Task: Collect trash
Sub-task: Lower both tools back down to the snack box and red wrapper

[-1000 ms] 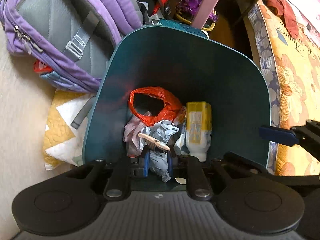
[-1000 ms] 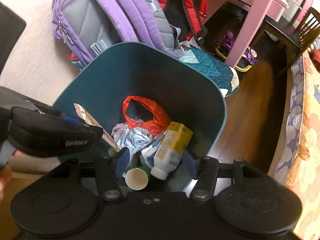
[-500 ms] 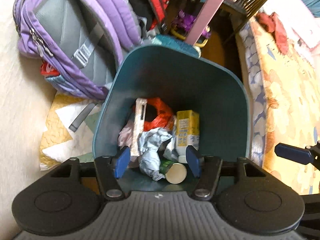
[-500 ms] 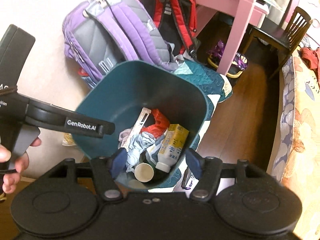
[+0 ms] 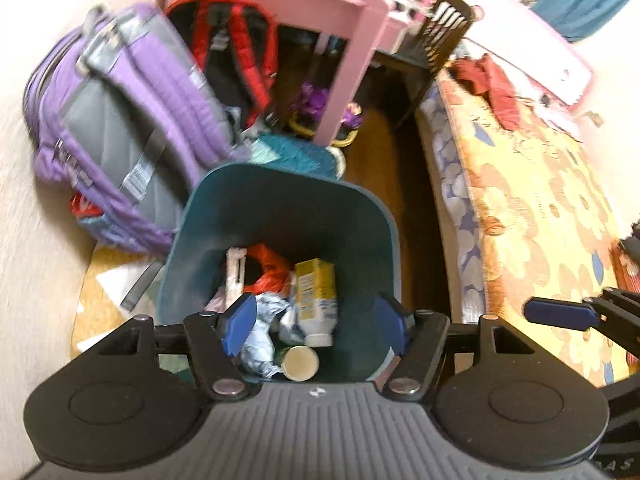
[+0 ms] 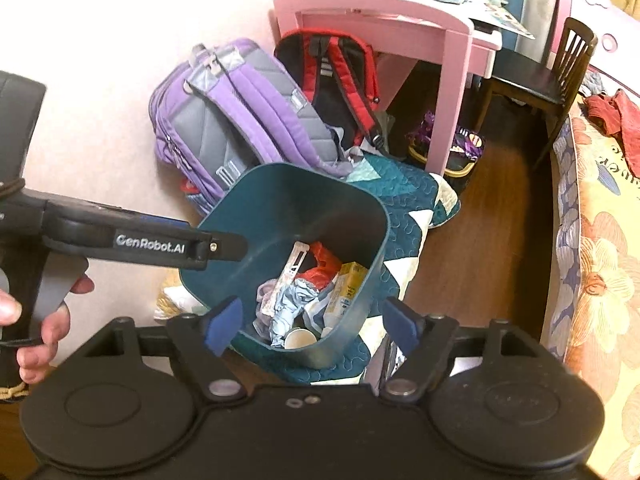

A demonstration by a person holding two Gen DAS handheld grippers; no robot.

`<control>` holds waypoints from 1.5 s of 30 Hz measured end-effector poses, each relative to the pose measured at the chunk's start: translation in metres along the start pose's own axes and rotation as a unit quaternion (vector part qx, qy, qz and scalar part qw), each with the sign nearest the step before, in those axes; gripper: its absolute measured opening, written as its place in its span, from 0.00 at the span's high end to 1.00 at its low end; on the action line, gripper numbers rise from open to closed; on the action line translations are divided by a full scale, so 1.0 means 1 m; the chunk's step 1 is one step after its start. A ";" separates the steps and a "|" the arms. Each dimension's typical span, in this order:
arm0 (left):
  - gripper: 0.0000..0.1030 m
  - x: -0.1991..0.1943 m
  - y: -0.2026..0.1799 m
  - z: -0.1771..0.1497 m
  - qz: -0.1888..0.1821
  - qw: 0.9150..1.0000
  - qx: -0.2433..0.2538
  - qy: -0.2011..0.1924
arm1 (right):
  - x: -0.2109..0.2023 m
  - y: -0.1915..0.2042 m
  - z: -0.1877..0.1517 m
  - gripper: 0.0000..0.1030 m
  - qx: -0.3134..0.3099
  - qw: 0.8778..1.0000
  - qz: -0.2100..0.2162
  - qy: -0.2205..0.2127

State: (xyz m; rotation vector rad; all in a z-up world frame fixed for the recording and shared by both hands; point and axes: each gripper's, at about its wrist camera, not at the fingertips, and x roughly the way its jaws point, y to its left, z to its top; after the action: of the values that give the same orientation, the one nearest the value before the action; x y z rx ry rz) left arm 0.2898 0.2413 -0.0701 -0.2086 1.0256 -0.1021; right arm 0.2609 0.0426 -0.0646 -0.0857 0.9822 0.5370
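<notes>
Both grippers rose away from the teal plastic bin (image 5: 292,208); flat white wrapper strip (image 6: 289,276) dropped inside. Left gripper (image 5: 316,318) and right gripper (image 6: 310,320) gaped wide, empty; bin lower-centre, left nearer.

Wooden floor (image 6: 488,240), quilted mat (image 6: 408,216) under teal bin (image 6: 304,200), purple backpack (image 6: 224,120)

Teal bin (image 6: 352,216) at frame centre, its mouth open and unobstructed from above; trash fills only the bottom. A purple backpack (image 6: 240,120) leans against its upper-left rim. Right of the bin, a strip of bare wood floor (image 6: 480,248) runs beside the bed edge (image 6: 568,240).
</notes>
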 end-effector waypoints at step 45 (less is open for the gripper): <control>0.01 0.346 -0.188 -0.116 0.117 0.993 -0.008 0.029 | 0.250 -0.352 -0.131 0.08 0.058 0.992 -0.004 0.110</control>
State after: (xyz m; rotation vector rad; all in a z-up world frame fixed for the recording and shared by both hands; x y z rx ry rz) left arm 0.3710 -0.0189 -0.3763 -0.0986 1.1021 0.1126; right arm 0.4343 -0.2042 -0.3993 -0.0452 1.2261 0.4677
